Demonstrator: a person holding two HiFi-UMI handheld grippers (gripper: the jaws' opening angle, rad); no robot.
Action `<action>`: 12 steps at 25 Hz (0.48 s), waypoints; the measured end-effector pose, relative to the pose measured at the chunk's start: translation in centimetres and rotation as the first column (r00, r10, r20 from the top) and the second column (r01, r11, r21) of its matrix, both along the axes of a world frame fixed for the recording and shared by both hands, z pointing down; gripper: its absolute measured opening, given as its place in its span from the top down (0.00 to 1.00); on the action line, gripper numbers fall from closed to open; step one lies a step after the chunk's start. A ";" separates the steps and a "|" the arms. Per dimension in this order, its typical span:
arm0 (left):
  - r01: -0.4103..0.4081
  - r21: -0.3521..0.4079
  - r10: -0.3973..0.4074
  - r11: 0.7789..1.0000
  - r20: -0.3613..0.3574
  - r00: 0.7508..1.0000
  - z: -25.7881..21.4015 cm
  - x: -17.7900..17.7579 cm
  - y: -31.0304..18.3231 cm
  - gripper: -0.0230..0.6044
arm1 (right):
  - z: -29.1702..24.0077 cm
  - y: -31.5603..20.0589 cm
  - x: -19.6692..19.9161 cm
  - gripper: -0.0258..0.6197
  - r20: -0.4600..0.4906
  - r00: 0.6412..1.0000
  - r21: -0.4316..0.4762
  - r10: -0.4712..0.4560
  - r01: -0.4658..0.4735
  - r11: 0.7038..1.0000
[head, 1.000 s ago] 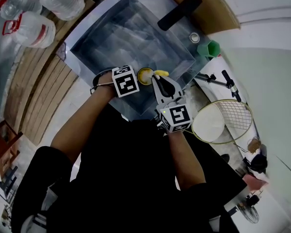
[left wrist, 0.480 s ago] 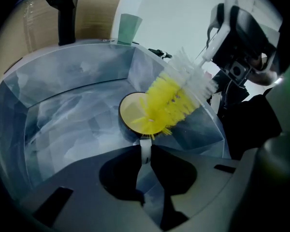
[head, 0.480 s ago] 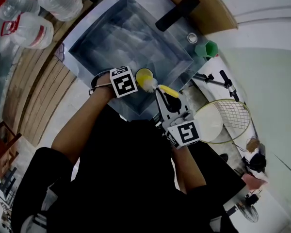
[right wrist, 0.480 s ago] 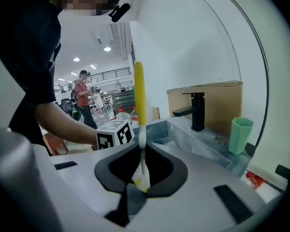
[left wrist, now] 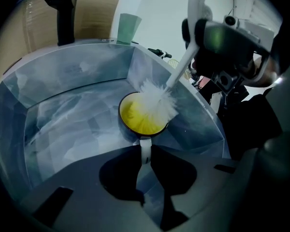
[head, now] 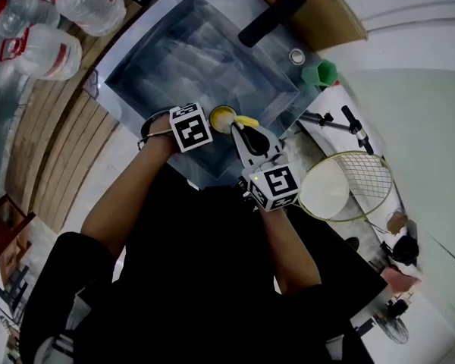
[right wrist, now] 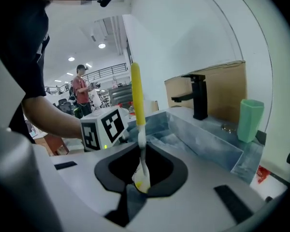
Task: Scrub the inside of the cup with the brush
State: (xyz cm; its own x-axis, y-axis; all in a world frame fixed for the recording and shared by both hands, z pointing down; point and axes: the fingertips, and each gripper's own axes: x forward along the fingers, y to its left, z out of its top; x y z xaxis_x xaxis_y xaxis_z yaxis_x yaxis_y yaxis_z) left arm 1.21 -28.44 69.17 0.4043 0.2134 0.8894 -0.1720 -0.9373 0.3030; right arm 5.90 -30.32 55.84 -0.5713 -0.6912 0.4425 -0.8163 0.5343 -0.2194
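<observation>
The cup (left wrist: pixel 142 117), dark outside and yellow inside, hangs over the steel sink (left wrist: pixel 63 100). My left gripper (left wrist: pixel 145 151) is shut on its white handle (left wrist: pixel 145 153). The brush's white bristles (left wrist: pixel 157 100) sit inside the cup's mouth at its right side. My right gripper (right wrist: pixel 141 158) is shut on the brush (right wrist: pixel 137 95), whose yellow and white shaft stands up between the jaws. In the head view the cup (head: pixel 222 117) lies between the left gripper (head: pixel 210 124) and the right gripper (head: pixel 249 138), near the sink's front right corner, with the brush handle (head: pixel 247 121) across its rim.
A black faucet (head: pixel 271 16) stands at the sink's far edge, beside a green tumbler (head: pixel 321 73) and a small metal ring (head: pixel 296 55). Plastic water bottles (head: pixel 53 44) lie at the upper left. A badminton racket (head: pixel 349 188) lies on the floor at the right.
Half a second ago the brush was drawn back with its bristles at the cup's rim. The right gripper has since pushed it forward into the cup again. The left gripper has held nearly still.
</observation>
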 end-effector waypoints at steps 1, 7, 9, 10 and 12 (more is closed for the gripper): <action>-0.001 0.022 0.001 1.000 -0.004 1.000 -0.1 0.1 -0.4 0.85 | -1.1 -0.2 0.0 0.88 0.010 1.000 0.020 0.000 0.000 1.000; -0.003 -0.026 0.003 1.000 0.009 1.000 0.0 -0.1 0.5 0.85 | -5.9 -0.6 -0.9 0.89 0.036 0.999 0.138 -0.025 0.020 0.990; -0.006 -0.032 0.006 0.999 0.012 1.000 0.1 -0.1 0.7 0.85 | -4.4 -0.5 -1.3 0.88 0.044 0.999 0.117 -0.029 0.024 0.993; -0.007 -0.023 0.008 1.000 0.013 1.000 0.1 0.0 0.5 0.85 | -3.4 -0.5 -1.3 0.88 0.054 0.998 0.095 -0.019 0.014 0.995; -0.009 0.016 0.009 1.000 0.012 1.000 -0.1 0.0 -0.2 0.85 | -1.2 -0.7 -1.3 0.88 0.067 0.998 0.044 0.004 -0.007 0.999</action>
State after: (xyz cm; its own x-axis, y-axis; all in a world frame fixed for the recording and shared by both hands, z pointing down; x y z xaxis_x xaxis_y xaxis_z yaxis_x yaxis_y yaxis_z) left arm 1.24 -28.69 69.12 0.3918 0.2025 0.8975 -0.1673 -0.9435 0.2859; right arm 4.60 -30.98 54.63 -0.5951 -0.7122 0.3723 -0.8033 0.5405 -0.2500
